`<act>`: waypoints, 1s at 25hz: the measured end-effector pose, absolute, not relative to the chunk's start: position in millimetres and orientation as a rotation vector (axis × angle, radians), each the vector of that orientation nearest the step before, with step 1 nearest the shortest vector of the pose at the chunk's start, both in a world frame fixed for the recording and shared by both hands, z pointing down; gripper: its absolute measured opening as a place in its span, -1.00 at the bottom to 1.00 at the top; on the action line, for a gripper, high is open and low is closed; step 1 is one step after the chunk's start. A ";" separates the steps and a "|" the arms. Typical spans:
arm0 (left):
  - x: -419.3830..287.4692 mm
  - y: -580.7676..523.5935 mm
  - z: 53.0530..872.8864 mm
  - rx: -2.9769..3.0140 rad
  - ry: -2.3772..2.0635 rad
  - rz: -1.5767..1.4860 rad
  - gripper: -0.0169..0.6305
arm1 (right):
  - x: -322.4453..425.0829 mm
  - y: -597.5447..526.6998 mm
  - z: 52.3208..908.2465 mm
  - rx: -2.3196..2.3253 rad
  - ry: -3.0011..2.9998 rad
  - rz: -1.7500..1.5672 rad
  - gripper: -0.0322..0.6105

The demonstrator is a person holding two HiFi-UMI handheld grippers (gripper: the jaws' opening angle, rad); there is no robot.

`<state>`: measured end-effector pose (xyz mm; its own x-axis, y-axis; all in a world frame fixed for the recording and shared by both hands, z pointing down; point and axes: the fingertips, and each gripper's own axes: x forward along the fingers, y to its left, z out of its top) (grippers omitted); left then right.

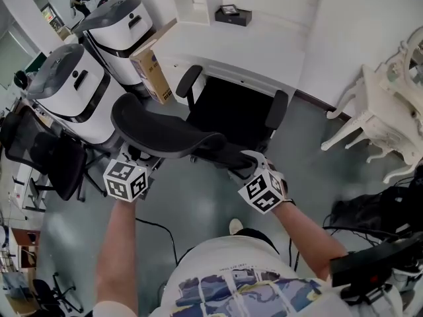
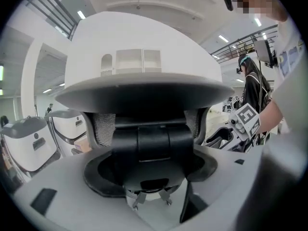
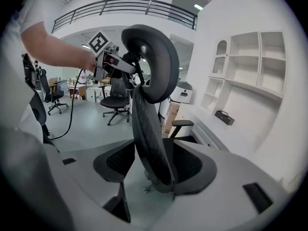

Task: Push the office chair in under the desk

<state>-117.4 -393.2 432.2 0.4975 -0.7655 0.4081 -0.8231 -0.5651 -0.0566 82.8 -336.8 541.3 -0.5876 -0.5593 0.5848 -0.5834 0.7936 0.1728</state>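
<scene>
A black mesh office chair [image 1: 198,137] faces the white desk [image 1: 258,45], its seat [image 1: 231,107] partly under the desk edge and its headrest [image 1: 155,131] towards me. My left gripper [image 1: 132,170] is behind the backrest on its left side. In the left gripper view the left gripper [image 2: 151,177] stands open, with the chair's black back spine [image 2: 151,143] between the jaws and gaps on both sides. My right gripper [image 1: 254,167] is at the backrest's right edge. It is open [image 3: 154,170], and the backrest's edge [image 3: 149,138] runs between its pads untouched.
Two white rounded machines [image 1: 73,91] [image 1: 122,25] and a cardboard box [image 1: 153,71] stand left of the desk. A black box [image 1: 232,15] lies on the desk. A white ornate chair [image 1: 377,111] is at the right, another black chair [image 1: 46,154] at the left, a cable [image 1: 158,230] on the floor.
</scene>
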 end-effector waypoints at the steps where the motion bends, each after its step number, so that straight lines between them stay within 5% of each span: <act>1: -121.5 -387.7 429.9 2.591 -1.385 0.582 0.09 | 83.6 -332.8 537.9 0.860 -2.339 0.053 -0.08; 10: -151.0 -338.5 416.7 2.601 -1.432 0.507 0.09 | 102.2 -298.0 499.3 1.065 -2.360 0.081 -0.16; 13: -162.6 -317.1 408.8 2.580 -1.464 0.459 0.07 | 106.2 -280.2 486.6 1.137 -2.361 0.082 -0.33; 17: -168.9 -275.1 405.8 2.594 -1.457 0.421 -0.16 | 107.0 -250.5 484.1 1.202 -2.359 0.069 -0.64; 25: -174.1 -186.5 402.2 2.583 -1.401 0.376 -0.67 | 79.0 -178.9 482.1 1.145 -2.377 0.144 -0.80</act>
<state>-174.1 -186.5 402.2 0.5243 -0.7953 0.3043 -0.8407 -0.5402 0.0365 79.0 -178.9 482.1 -0.5251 -0.7059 0.4754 -0.7582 0.6417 0.1154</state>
